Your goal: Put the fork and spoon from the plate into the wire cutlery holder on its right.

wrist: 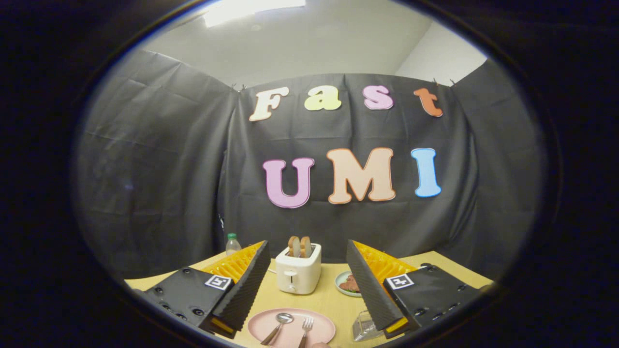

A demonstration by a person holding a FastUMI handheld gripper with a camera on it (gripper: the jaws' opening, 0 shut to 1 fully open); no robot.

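A pink plate [266, 323] lies on the wooden table, low between my two fingers. On it rest a metal spoon [280, 321] to the left and a metal fork [306, 327] to the right, handles toward me. The wire cutlery holder [365, 326] stands just right of the plate, partly hidden behind my right finger [372, 290]. My gripper [309, 285] hovers above the table with its jaws wide apart and nothing between them.
A white toaster [298, 273] with two bread slices stands beyond the plate. A small green dish [349, 282] with food sits right of the toaster. A clear bottle [233, 244] stands at the back left, behind my left finger.
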